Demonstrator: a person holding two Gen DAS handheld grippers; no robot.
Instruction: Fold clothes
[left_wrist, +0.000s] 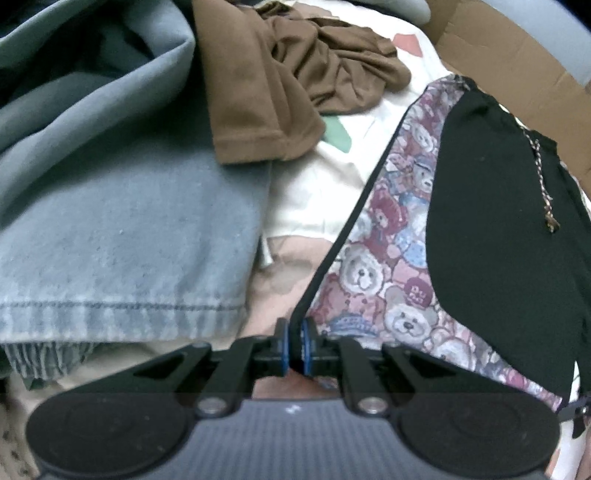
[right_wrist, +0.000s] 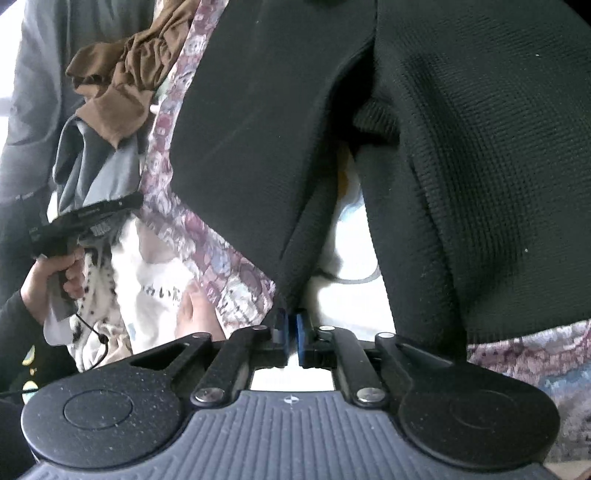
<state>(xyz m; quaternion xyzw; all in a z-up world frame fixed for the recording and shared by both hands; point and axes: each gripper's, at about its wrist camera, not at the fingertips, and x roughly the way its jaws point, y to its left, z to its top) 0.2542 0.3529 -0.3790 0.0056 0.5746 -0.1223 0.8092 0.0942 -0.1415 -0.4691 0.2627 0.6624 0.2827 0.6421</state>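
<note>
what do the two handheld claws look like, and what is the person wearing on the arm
Both claws are alike. The left claw and right claw have black linkage arms with silver pivot screws, two round black discs and a ribbed grey body. The fingertip pads are blue. In the right wrist view a thin black cable hangs below the left tool, and the sleeve is black.

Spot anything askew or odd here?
Nothing damaged or spilled. The brown garment lies crumpled in a heap beside the blue jeans, unfolded. Both the left hand-held gripper and right hand-held gripper pinch the bear-print garment.
</note>
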